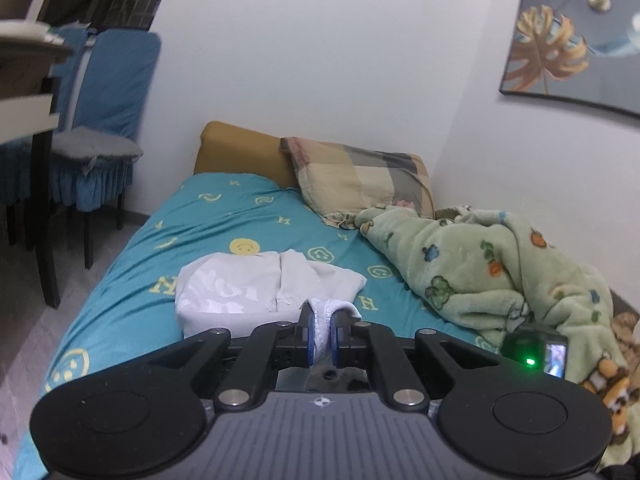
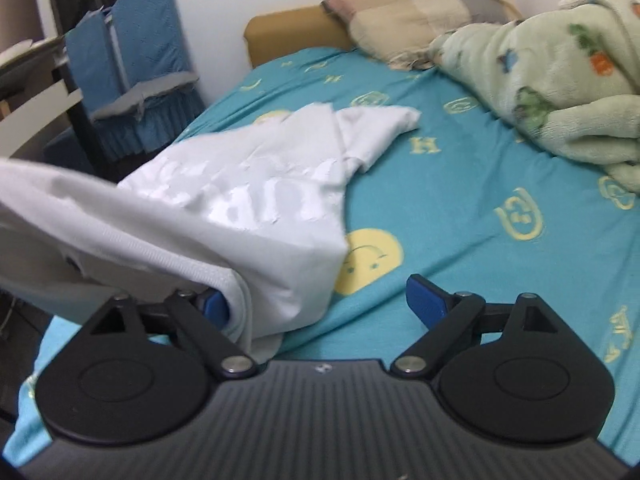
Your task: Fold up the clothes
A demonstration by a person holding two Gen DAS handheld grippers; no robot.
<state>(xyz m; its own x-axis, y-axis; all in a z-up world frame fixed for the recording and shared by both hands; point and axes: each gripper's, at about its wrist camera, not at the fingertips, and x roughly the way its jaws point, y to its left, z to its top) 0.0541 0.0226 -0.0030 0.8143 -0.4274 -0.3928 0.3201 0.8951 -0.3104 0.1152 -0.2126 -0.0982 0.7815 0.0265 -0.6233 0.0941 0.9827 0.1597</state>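
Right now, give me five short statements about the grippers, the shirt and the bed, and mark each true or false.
1. The left gripper is shut on a fold of the white shirt. True.
2. The right gripper is clamped on the shirt. False: its jaws stand wide open, with cloth draped over its left finger only.
3. The bed sheet is plain red. False: it is teal with yellow smiley and letter prints.
4. A green patterned blanket lies bunched on the bed. True.
5. The plaid pillow lies on top of the shirt. False: it sits at the head of the bed, apart from the shirt.
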